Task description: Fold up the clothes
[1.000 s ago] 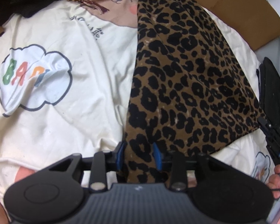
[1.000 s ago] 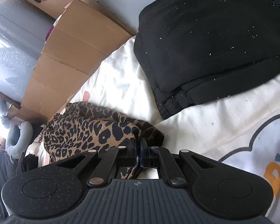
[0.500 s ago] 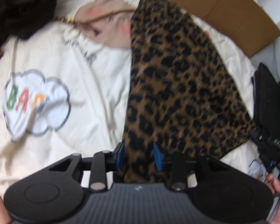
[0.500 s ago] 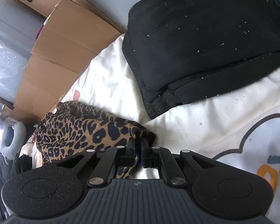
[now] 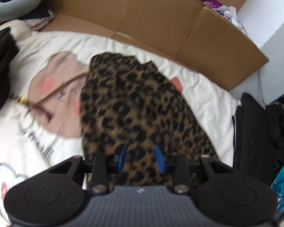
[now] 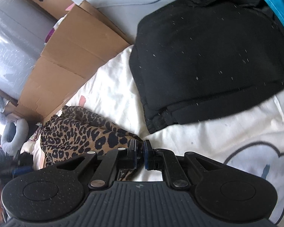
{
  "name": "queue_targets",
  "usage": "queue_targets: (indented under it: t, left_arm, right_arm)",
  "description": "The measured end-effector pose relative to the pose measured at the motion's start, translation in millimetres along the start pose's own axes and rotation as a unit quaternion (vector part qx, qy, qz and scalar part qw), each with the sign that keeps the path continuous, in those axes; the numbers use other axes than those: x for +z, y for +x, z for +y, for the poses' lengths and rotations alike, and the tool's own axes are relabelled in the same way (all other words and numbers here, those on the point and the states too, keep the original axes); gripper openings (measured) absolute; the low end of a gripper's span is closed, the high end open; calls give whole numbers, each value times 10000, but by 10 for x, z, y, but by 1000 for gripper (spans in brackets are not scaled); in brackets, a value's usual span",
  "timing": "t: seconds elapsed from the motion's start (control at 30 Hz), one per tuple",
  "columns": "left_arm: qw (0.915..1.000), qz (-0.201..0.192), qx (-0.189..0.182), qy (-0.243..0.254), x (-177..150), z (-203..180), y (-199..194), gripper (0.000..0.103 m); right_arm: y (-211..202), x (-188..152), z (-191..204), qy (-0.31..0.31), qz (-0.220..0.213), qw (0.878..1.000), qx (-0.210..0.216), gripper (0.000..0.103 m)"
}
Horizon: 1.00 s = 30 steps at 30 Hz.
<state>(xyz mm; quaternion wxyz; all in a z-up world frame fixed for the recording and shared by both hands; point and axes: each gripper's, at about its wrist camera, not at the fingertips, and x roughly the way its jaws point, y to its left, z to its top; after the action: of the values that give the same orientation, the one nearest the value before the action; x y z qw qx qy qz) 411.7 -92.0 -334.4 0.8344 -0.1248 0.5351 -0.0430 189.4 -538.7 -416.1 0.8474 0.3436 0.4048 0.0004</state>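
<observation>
The left gripper [image 5: 141,158] clamps the brown leopard-print garment [image 5: 134,111]; the right gripper [image 6: 140,151] is parting, its jaws nearly together. Lay the fold squarely on the white printed bedsheet [image 5: 208,94].

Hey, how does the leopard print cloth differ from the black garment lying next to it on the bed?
The leopard cloth is brown with black spots; the black garment is plain black flecked with pale lint. The leopard cloth lies loose and rumpled, while the black garment is folded into a flat, stacked shape. The leopard cloth runs between the left tool's pads and reaches the right tool; the black garment is touched by neither. Both rest on the white printed bedsheet.
</observation>
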Motion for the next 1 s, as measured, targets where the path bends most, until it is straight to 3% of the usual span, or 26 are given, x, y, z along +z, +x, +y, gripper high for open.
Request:
queue_targets:
  t: [0.53,1.0]
  left_arm:
    - [9994,-103,-213,255,940,-583,498,35]
    - [9987,405,45,-321,1082,-569,1122,35]
  right_arm:
    - [15,224,105,-113,-157,9997,163,8]
    - [453,287,545,-808,73,9956,476,8]
